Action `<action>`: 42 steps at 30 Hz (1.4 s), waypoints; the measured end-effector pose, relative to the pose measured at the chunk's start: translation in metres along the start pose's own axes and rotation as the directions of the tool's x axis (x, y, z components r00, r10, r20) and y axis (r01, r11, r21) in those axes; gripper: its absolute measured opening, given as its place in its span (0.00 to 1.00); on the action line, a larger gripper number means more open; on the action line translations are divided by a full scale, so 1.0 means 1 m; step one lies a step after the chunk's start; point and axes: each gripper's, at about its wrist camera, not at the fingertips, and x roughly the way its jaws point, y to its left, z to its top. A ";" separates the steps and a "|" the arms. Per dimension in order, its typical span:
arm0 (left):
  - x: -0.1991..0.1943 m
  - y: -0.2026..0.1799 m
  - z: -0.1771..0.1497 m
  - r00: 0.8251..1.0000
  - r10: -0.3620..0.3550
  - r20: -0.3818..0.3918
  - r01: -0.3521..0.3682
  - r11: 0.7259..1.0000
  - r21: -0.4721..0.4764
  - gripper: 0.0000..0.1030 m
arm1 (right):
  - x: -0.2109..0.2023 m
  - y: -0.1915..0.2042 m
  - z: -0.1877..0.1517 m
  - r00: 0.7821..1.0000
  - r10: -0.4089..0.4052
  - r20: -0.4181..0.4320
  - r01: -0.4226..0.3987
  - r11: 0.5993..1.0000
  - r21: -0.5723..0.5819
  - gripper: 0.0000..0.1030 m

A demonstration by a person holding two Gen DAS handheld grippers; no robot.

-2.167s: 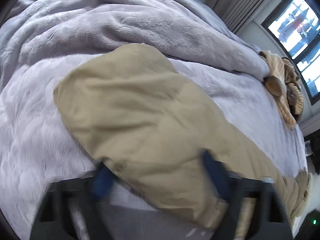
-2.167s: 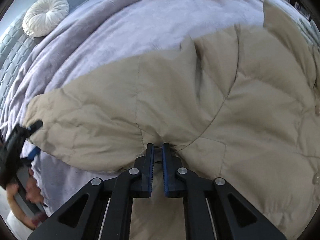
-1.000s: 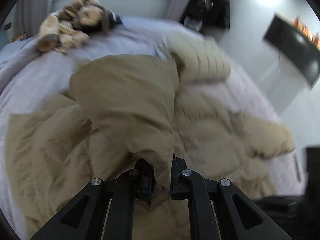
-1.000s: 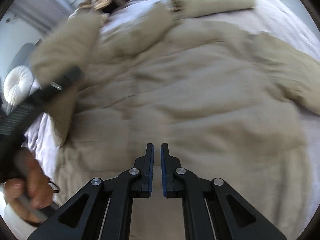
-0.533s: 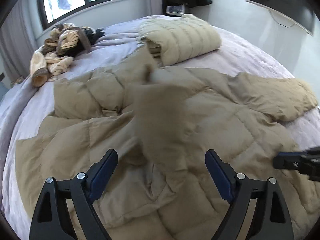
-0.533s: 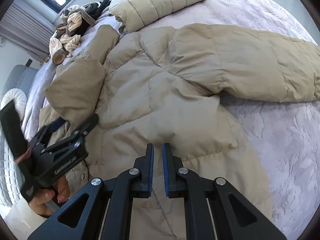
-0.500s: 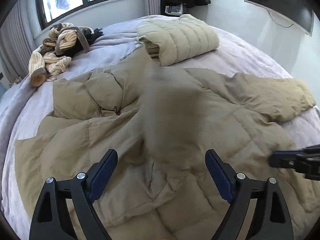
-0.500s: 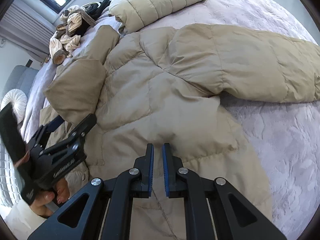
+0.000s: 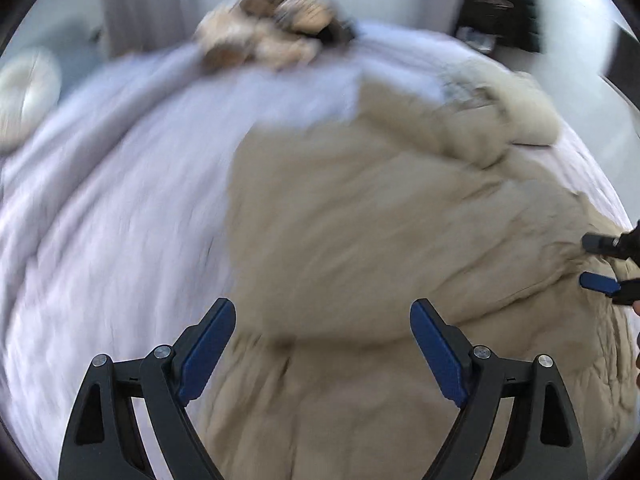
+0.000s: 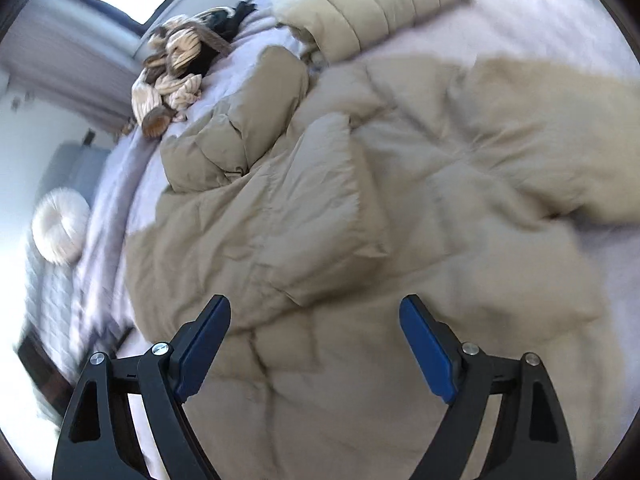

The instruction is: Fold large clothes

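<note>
While gaping, right claw (image 10: pixel 315 338) above jacket (image 10: pixel 360 208)

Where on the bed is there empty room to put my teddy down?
Bare blanket lies right of the big tan coat, below its sleeve. More shows left of the coat, toward the round white pillow. The far end is crowded: folded jacket and clothes pile.

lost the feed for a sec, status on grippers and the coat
Left gripper open, empty. Right gripper open, empty. Tan puffer coat spread on bed, one sleeve folded in. Nothing blocking.
</note>
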 end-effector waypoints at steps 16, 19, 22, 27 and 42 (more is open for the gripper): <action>0.010 0.018 -0.027 0.994 0.105 -0.028 -0.107 0.991 -0.081 0.87 | 0.022 0.054 0.034 0.998 -0.007 0.058 0.012 0.995 -0.099 0.10; 0.023 0.021 -0.014 0.983 0.185 0.013 -0.182 0.973 -0.143 0.87 | 0.013 0.063 0.035 0.996 0.003 0.093 0.008 0.993 -0.118 0.08; 0.027 0.035 -0.003 0.967 0.249 0.050 -0.238 0.957 -0.164 0.87 | -0.004 0.065 0.036 0.988 -0.005 0.157 0.026 0.991 -0.130 0.07; 0.034 0.055 0.004 0.964 0.263 0.043 -0.261 0.964 -0.045 0.87 | 0.022 0.022 0.027 0.988 -0.121 0.095 0.128 0.990 -0.066 0.07; 0.025 0.046 0.068 0.974 0.208 0.094 -0.198 0.975 -0.102 0.87 | -0.044 0.018 -0.003 0.963 -0.190 0.189 0.215 0.969 -0.125 0.26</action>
